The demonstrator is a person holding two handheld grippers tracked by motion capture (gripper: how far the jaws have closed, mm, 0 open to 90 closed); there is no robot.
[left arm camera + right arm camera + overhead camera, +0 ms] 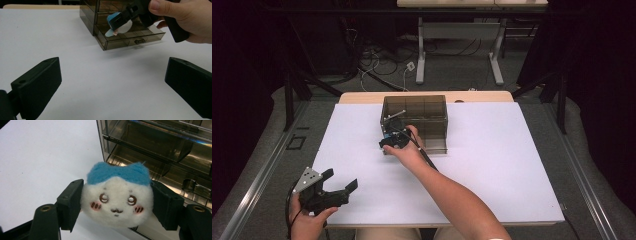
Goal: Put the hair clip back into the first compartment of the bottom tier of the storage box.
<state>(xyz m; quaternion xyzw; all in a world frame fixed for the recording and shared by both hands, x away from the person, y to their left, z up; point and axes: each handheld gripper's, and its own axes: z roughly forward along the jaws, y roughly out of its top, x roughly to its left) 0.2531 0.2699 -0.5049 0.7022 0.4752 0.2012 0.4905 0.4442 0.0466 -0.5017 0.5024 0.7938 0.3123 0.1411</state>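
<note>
Right tongs (117,202) clamped on plush head (117,198), held just above the open bottom drawer (130,35) of the drawer box (414,112). Left tongs (341,181) wide open, empty, well apart from box, near bench (492,165) edge.

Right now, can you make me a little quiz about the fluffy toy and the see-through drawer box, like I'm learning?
1. True or false: the right gripper is squeezing the plush toy.
2. Which drawer of the smoky drawer box is pulled out: A) top, B) bottom, C) none?
3. What does the left gripper hold?

Key
1. True: its jaws press on both sides of the white, blue-topped toy.
2. B: the bottom drawer sticks out over the white table.
3. Nothing: its jaws stand wide apart above the table, near the person's side.
</note>
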